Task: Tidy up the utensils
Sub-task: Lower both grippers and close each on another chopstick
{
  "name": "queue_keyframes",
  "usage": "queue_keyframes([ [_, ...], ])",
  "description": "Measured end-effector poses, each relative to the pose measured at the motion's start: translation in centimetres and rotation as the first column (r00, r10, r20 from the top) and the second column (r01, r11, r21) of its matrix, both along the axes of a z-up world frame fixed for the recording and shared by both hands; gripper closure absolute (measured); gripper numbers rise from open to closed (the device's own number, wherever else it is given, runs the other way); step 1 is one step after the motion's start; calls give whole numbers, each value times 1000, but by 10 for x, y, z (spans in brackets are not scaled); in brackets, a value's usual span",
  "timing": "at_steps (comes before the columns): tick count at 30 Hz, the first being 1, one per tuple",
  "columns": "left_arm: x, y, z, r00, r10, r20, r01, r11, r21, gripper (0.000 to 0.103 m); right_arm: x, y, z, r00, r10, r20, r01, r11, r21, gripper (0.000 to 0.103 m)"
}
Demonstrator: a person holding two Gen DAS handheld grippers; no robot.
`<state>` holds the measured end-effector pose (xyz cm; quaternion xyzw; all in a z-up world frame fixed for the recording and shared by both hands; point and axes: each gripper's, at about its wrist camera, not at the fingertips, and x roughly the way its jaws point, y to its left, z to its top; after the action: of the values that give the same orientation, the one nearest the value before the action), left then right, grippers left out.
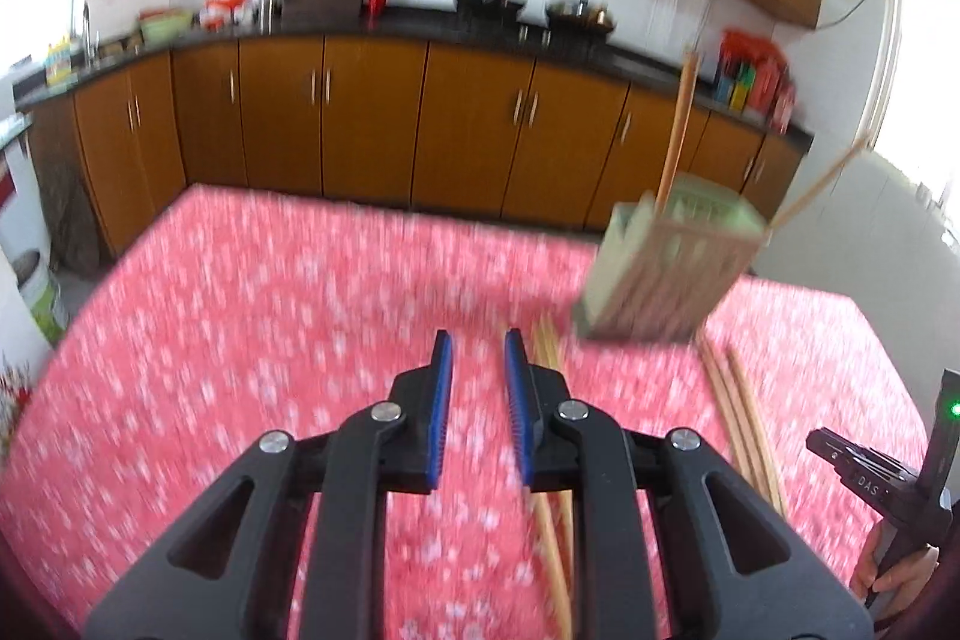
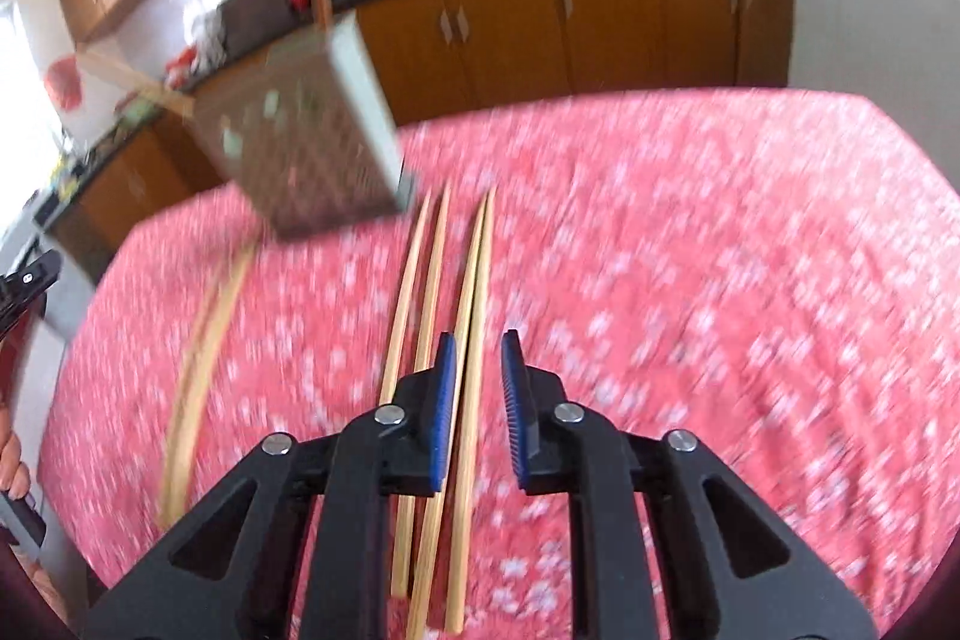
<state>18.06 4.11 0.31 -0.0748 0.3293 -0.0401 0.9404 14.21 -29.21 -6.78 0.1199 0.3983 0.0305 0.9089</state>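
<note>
A green and brown slotted utensil holder [image 1: 660, 274] stands on the red floral tablecloth [image 1: 240, 316], with two wooden chopsticks [image 1: 678, 130] sticking out of it. My left gripper [image 1: 477, 340] hovers over the cloth to its left, jaws slightly apart and empty. A pair of chopsticks [image 1: 547, 346] lies just under its right finger, and more chopsticks [image 1: 741, 418] lie further right. In the right wrist view, my right gripper [image 2: 478, 340] is over several chopsticks [image 2: 440, 250] lying lengthwise, jaws slightly apart. One stick shows in the gap by the left pad, ungripped. The holder [image 2: 312, 142] is ahead left.
Another chopstick pair [image 2: 204, 334] lies left on the cloth [image 2: 720, 250]. The right gripper's body and a hand [image 1: 894, 574] show at the left wrist view's right edge. Brown kitchen cabinets [image 1: 360, 118] and a dark counter with cookware run behind the table. Both views are motion-blurred.
</note>
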Motion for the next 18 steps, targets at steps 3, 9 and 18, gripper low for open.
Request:
queue_keyframes([
  [3,-3,-1,-26,998,-17,-63,17,1000,-15,84,-2,14,-14,999,19,-33,-20,1000,-21,89],
  [9,-9,-10,-54,990,-60,-128,59,998,-13,84,-3,16,-33,997,27,-75,-32,998,-58,89],
  [18,-10,-30,-79,969,-144,-203,137,989,-49,84,4,-6,-36,995,-73,-74,66,994,-84,95],
])
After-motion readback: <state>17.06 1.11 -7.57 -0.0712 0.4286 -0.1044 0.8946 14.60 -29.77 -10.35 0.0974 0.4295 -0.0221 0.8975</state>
